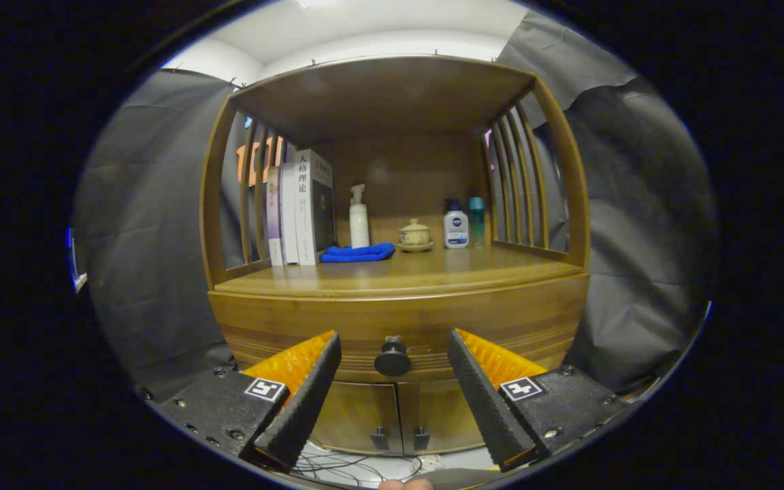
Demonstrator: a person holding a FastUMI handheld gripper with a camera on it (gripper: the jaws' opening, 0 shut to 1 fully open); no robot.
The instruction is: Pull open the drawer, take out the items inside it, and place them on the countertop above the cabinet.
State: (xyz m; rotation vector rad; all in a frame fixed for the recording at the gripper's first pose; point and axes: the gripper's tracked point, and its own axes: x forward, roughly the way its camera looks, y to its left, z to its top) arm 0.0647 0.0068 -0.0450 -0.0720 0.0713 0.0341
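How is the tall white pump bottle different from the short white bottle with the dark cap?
The pump bottle is taller and slimmer; the short bottle is squat and wider. The pump bottle has a white pump top; the short bottle has a dark cap. The pump bottle stands behind the blue cloth, the short bottle beside the lidded cup. Both stand upright on the countertop. The tool is open, around the drawer knob.

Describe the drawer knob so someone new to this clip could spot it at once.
Start at the wooden cabinet with its open shelf of books and bottles. Below the countertop runs the closed drawer front; at its middle sits the round dark knob, framed by the open gripper. The two small door handles below are slim, not round.
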